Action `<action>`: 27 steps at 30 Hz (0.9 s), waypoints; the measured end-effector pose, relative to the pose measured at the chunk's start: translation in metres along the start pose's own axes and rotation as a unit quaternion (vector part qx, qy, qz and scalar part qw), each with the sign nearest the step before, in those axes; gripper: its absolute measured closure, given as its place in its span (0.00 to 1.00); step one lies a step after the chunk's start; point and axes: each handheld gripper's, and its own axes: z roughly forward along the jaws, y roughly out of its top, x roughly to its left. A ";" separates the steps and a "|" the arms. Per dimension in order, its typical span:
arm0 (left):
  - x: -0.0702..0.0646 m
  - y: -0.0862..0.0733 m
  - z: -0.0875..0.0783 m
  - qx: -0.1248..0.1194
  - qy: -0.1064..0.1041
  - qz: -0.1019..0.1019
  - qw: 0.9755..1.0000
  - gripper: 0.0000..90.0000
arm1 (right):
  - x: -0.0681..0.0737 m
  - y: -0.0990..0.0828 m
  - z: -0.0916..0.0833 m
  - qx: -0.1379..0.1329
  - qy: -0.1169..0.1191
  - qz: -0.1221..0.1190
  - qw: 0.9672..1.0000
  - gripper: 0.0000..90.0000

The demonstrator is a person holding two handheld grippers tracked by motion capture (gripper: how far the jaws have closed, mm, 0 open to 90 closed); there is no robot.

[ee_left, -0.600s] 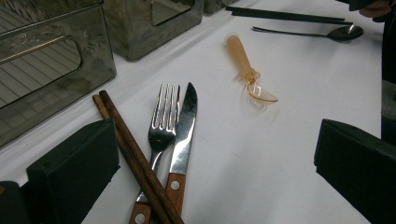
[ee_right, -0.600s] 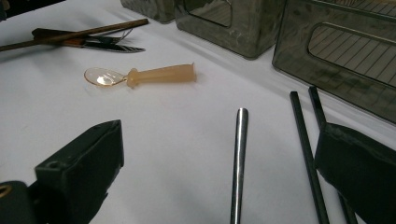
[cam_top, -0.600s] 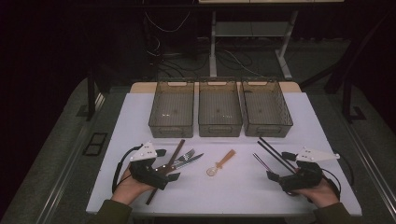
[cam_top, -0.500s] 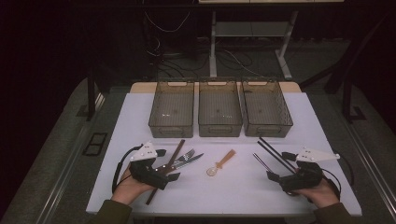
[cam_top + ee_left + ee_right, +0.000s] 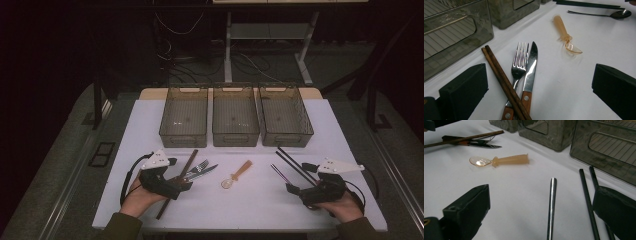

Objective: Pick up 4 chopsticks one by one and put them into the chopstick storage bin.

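Brown chopsticks [image 5: 504, 82], a wood-handled silver fork [image 5: 520, 62] and knife [image 5: 530, 67] are seen between black jaws; an amber spoon [image 5: 566, 35] beyond.

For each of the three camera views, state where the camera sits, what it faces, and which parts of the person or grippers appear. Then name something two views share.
High view: above the person's side, looking forward and down on the table; both hands, left gripper and right gripper.
Left gripper view: on the left gripper, low, facing brown chopsticks, fork, knife; black jaws apart.
Right gripper view: on the right gripper, facing a metal handle, black chopsticks; jaws apart.
Shared: the orange spoon.
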 end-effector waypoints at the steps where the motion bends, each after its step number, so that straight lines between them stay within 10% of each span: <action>1: 0.001 0.000 0.000 0.002 0.001 0.000 1.000 0.00 | 0.000 0.000 0.000 0.000 0.000 0.000 1.000 0.02; 27: 0.033 0.017 0.025 0.019 0.052 -0.028 0.998 0.29 | 0.002 0.000 0.003 0.008 -0.004 -0.006 1.000 0.02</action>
